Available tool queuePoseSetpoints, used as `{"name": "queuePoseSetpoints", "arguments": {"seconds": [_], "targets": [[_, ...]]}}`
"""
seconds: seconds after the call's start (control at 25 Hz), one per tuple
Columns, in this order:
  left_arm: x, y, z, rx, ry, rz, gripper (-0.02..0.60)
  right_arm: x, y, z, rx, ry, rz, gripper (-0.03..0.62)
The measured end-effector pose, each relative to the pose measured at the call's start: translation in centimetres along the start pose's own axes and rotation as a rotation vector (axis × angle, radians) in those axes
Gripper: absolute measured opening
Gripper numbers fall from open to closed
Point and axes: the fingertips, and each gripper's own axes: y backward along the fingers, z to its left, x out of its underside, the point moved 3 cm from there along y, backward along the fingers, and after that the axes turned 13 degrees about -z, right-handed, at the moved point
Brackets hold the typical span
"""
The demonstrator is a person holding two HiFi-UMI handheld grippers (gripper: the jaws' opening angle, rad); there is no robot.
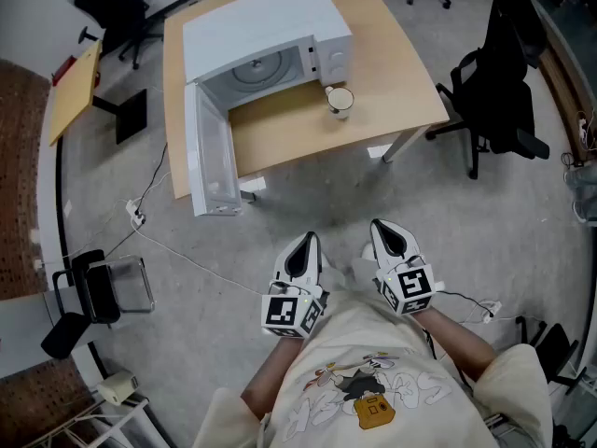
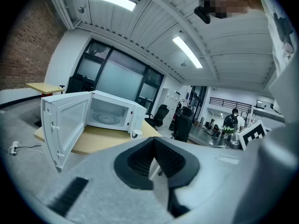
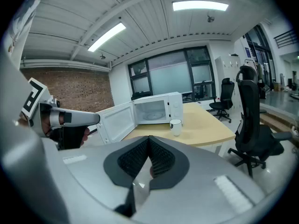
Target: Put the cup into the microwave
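The white cup [image 1: 340,100] is small in every view. Whether it has a handle, and whether anything is in it, cannot be made out. The white microwave oven [image 1: 270,35] shows its open cavity and round turntable [image 1: 254,68], but its back and underside are out of sight and its controls are too small to read. Its door [image 1: 211,152] is swung wide open. It reaches out past the near edge of the light wooden surface [image 1: 401,73] by the left corner and covers part of that edge.

The cup stands upright, mouth up, its long axis vertical. It is outside the cavity, just in front of the oven's control-panel end, between the oven's front and the near edge of the surface.

The left claw [image 1: 300,250] and the right claw [image 1: 392,239] are held side by side over the grey floor [image 1: 233,250], well apart from the surface, and both point toward it. The jaws of each are closed together with nothing between them.
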Motion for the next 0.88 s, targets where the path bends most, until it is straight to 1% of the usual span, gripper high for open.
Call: {"name": "queuePoseSetpoints", "arguments": {"seconds": [0.24,0.4,0.6,0.64,0.76,0.88], "targets": [[-0.5,-0.4,0.1,0.018,-0.008,-0.009,0.005,-0.1,0.0,0.2,0.019,-0.003,-0.015,0.005],[-0.5,-0.3,0.5,0.031,-0.012,0.0,0.005,-0.1,-0.3,0.5,0.043,-0.004,-0.021,0.006],[-0.9,-0.3,1.9,0.045,-0.026,0.01,0.005,0.2,-1.2,1.1,0.047,-0.065,-0.058,0.008],[-1.0,-0.3,2.3,0.049,-0.035,0.01,0.005,0.3,-1.4,1.2,0.052,-0.069,-0.065,0.039],[-0.7,-1.0,3.6,0.075,-0.051,0.015,0.005,0.4,-2.3,1.2,0.085,-0.067,-0.086,0.091],[0.3,-2.8,4.4,0.101,-0.036,0.041,0.005,0.7,-3.1,0.7,0.128,-0.064,-0.09,0.091]]}}
